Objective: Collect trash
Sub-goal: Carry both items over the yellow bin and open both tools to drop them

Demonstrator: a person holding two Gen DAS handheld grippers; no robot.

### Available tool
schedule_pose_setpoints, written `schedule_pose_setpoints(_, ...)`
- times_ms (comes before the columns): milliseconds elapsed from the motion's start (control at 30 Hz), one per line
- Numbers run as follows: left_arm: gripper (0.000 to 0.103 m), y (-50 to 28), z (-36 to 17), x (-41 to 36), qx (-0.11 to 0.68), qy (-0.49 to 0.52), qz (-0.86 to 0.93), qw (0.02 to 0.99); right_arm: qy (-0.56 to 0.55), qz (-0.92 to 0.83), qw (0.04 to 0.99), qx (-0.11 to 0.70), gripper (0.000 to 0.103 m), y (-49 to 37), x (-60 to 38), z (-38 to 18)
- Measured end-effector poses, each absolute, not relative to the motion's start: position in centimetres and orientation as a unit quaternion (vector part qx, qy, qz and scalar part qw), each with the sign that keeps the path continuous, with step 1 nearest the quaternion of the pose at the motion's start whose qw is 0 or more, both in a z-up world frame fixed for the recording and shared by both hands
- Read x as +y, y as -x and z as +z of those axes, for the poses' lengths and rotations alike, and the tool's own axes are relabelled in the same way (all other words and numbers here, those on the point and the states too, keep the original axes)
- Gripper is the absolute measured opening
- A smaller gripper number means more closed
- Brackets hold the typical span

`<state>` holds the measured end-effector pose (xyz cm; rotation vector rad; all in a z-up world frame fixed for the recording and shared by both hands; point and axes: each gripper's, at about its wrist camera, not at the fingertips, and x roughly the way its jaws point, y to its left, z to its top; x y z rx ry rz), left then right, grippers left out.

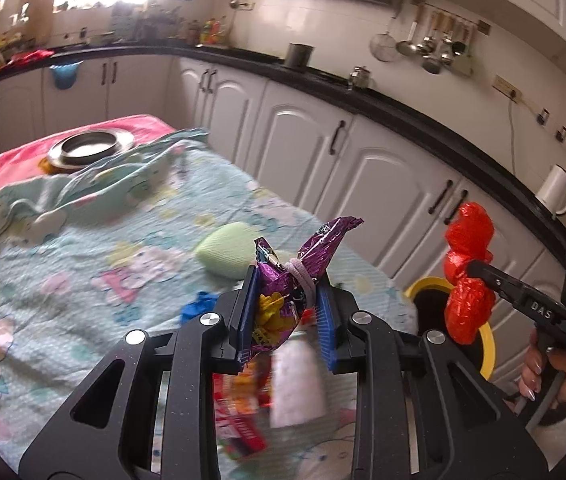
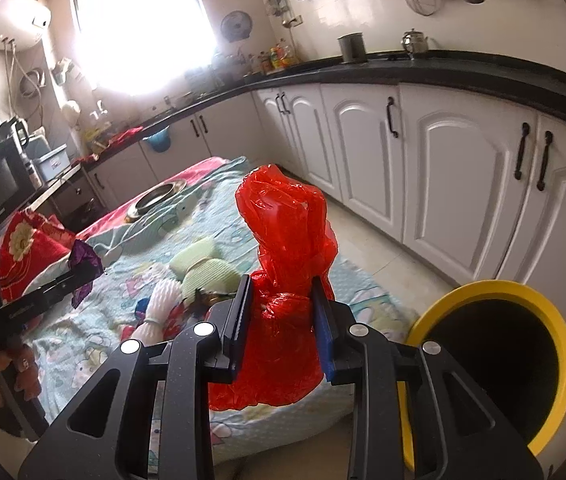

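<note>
Cartoon-print cloth (image 1: 83,248) over a table, white kitchen cabinets (image 1: 383,168) beyond.

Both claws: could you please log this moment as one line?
left claw: shut on purple snack wrapper | right claw: shut on red plastic bag | yellow-rimmed bin: open, beside table

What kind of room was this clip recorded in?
A home kitchen, most likely: white cabinets under a black countertop, ladles and strainers hanging on the tiled wall, and a kettle on the counter. Oddly, a cartoon-print sheet covers the work surface.
</note>
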<state>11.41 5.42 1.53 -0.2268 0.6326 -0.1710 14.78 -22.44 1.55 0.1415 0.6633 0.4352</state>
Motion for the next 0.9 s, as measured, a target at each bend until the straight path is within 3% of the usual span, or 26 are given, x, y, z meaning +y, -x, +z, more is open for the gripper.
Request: schedule_pose_setpoints(900,0.02,-13.2,1.6,-7.8,0.313,0.05,-0.178,0.932,-0.112,0.084,0.943,0.303,0.028,-11.6,-35.0,0.4)
